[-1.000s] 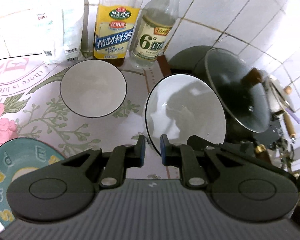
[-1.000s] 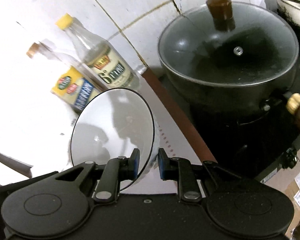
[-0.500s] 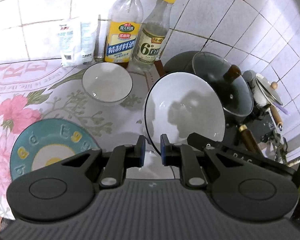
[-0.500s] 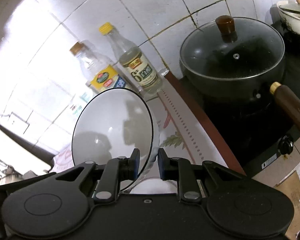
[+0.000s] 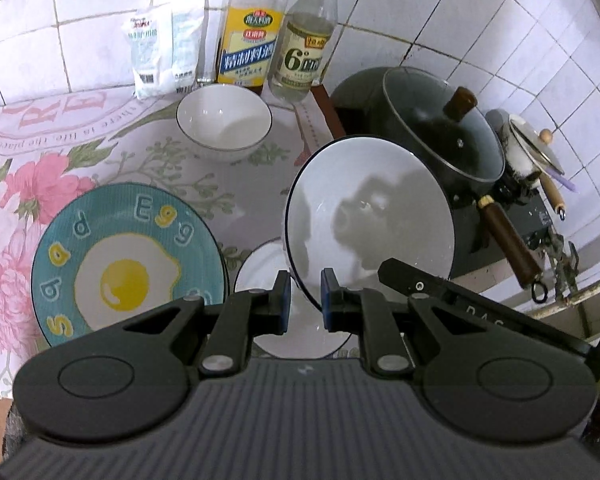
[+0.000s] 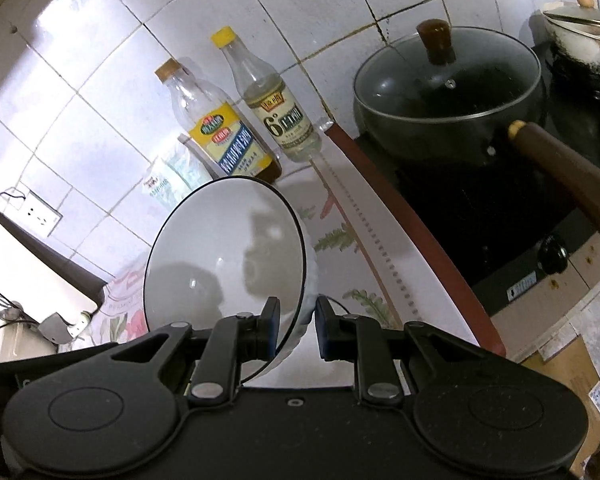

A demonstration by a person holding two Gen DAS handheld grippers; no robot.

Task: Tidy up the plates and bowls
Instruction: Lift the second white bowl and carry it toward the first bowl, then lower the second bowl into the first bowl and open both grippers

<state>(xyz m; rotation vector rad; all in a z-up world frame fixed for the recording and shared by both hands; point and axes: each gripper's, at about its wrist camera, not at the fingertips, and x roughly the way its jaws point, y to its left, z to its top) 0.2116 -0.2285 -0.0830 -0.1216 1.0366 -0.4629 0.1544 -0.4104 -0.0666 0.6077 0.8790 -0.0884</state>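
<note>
Open bench [image 5: 256, 196] between egg plate [image 5: 128, 260] and small bowl [image 5: 224, 120]. Behind the bowl, two bottles [image 5: 248, 40] and packets [image 5: 164, 48] block the wall. Right of it, lidded pot [image 5: 440, 128], handle jutting forward.

Both tools drawn back and up from the wall

The right tool [image 6: 297, 330] has carried its tilted white bowl [image 6: 224, 264] away from the bottles [image 5: 276, 32]. In the left view, the egg plate [image 5: 128, 264] now shows whole, a small white dish [image 5: 300, 320] has appeared below the bowl, and the second bowl [image 5: 224, 122] looks farther off.
</note>
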